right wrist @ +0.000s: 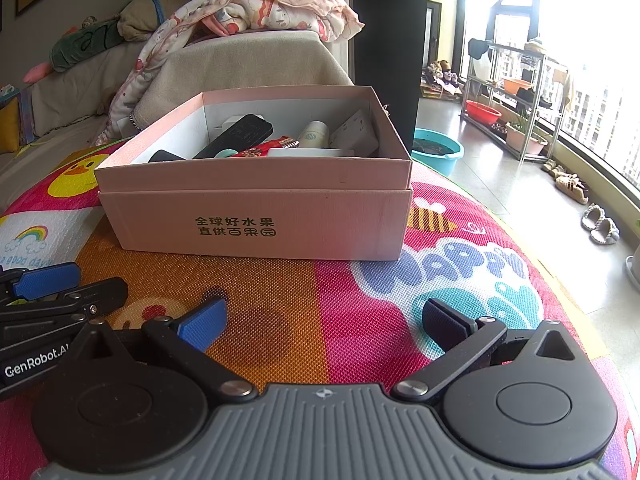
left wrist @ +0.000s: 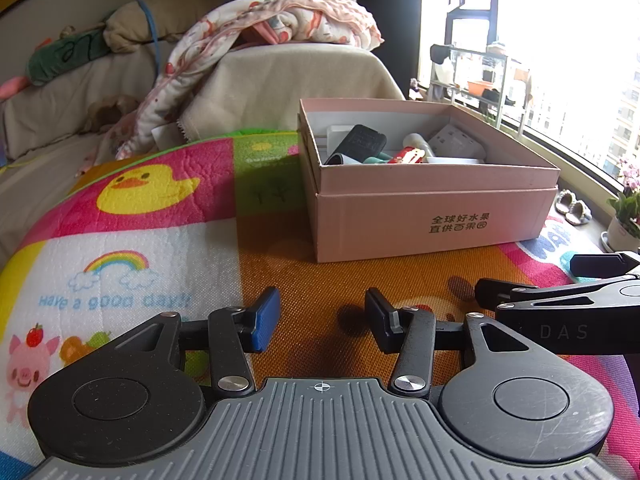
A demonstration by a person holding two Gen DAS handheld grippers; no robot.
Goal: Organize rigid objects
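Pink box (right wrist: pixel 256 216) w/ assorted items sits mid play mat (right wrist: pixel 340 312); left gripper (left wrist: pixel 322 320) & right gripper (right wrist: pixel 324 326) both spread, empty, near mat's front edge.

We see the right gripper (right wrist: pixel 324 322) w/ jaws spread wide, nothing between, above the colourful cartoon play mat (right wrist: pixel 360 308). Pink cardboard box w/ printed black characters (right wrist: pixel 256 216) sits ahead, holding a black flat remote (right wrist: pixel 234 136), white bottle (right wrist: pixel 314 135), misc. items. Left gripper (right wrist: pixel 60 284) at left edge.
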